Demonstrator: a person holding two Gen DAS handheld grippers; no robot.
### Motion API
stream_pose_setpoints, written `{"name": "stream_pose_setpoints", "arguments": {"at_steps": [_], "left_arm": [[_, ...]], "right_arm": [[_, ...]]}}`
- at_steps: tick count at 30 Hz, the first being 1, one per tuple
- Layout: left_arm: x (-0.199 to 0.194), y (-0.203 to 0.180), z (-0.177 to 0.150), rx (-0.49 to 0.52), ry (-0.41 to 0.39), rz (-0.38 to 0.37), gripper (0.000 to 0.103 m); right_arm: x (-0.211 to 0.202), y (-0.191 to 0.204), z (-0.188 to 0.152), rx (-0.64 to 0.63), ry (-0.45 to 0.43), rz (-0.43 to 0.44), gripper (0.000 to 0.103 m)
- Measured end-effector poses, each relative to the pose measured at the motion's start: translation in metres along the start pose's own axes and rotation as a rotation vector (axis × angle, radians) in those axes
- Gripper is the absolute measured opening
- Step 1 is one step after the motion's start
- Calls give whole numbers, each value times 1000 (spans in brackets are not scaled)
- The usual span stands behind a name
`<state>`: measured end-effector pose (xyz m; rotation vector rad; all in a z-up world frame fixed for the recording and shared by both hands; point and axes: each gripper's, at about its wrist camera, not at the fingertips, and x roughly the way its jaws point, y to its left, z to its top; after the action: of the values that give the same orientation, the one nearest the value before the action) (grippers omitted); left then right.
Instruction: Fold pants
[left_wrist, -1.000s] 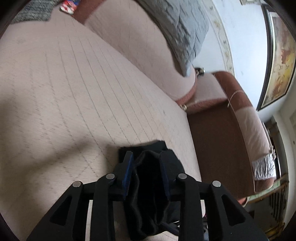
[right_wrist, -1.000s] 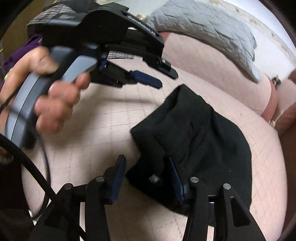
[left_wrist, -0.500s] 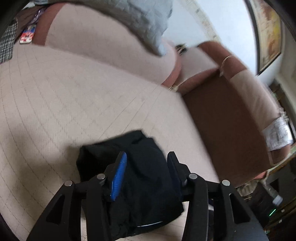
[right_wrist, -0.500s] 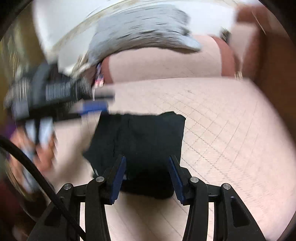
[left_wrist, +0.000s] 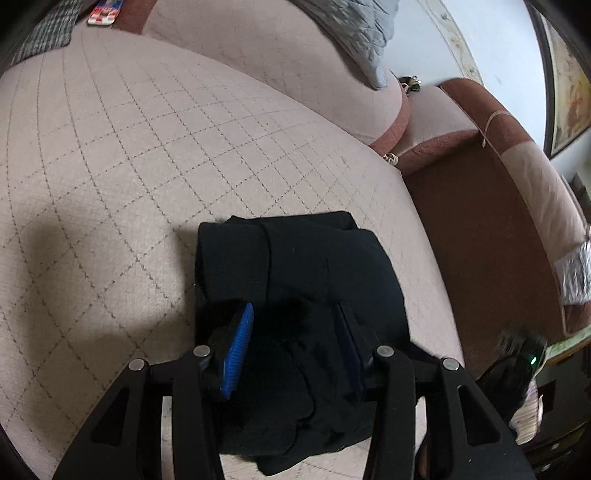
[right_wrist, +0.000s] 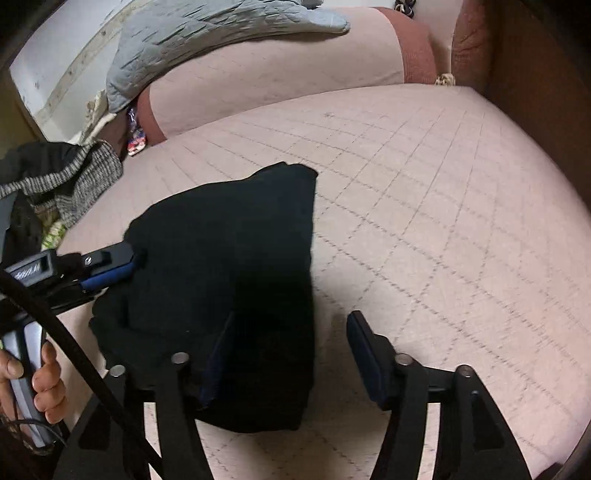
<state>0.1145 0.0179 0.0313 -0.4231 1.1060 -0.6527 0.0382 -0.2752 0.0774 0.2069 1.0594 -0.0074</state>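
The black pants (left_wrist: 314, 280) lie in a folded bundle on the pink quilted sofa seat (left_wrist: 147, 147). My left gripper (left_wrist: 295, 336) is open, its blue pads (left_wrist: 238, 347) straddling the near part of the bundle just above it. In the right wrist view the pants (right_wrist: 229, 258) fill the left middle. My right gripper (right_wrist: 291, 354) is open, its left finger over the pants' near edge, its right finger over bare cushion. The left gripper (right_wrist: 110, 271) shows there touching the bundle's left side.
A grey quilted blanket (right_wrist: 207, 37) lies on the backrest. A grey knitted garment (right_wrist: 74, 177) is heaped at the seat's left end. The brown sofa arm (left_wrist: 480, 206) borders the seat on the right. A person's hand (right_wrist: 40, 387) holds the left handle.
My left gripper has opened and let go of the pants, which now lie folded on the seat. Both grippers have shifted around the bundle; the right one stays open.
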Motion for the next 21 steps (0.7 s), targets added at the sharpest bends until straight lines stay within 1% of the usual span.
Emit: {"name": "stream_pose_setpoints", "arguments": {"at_steps": [3, 6, 8, 11, 13, 15, 16, 18, 19, 20, 21], "left_arm": [[-3, -4, -7, 33, -2, 16, 44], [-11, -1, -16, 53, -9, 46, 45], [-16, -1, -22, 59, -11, 72, 49], [-25, -1, -32, 48, -25, 55, 49], [-32, -4, -40, 51, -49, 34, 49], [-34, -7, -46, 60, -62, 31, 50], [-34, -11, -48, 79, -66, 43, 50], [-30, -17, -50, 111, -66, 62, 53], [-28, -18, -51, 122, -65, 65, 53], [-27, -17, -52, 126, -63, 59, 53], [-26, -16, -53, 124, -61, 48, 53]], "right_arm": [[-12, 7, 3, -54, -14, -47, 67], [-23, 4, 10, -46, -43, -55, 67], [-28, 1, 21, -19, -66, -37, 67], [-28, 4, 47, 21, -78, 14, 66], [-25, 6, 63, 57, -73, 78, 61], [-12, 9, 78, 95, -39, 168, 61], [1, 11, 86, 112, -3, 217, 59], [35, 15, 97, 127, 91, 270, 58], [54, 17, 101, 129, 146, 277, 56], [69, 16, 103, 130, 181, 237, 53], [87, 14, 107, 124, 204, 132, 45]]}}
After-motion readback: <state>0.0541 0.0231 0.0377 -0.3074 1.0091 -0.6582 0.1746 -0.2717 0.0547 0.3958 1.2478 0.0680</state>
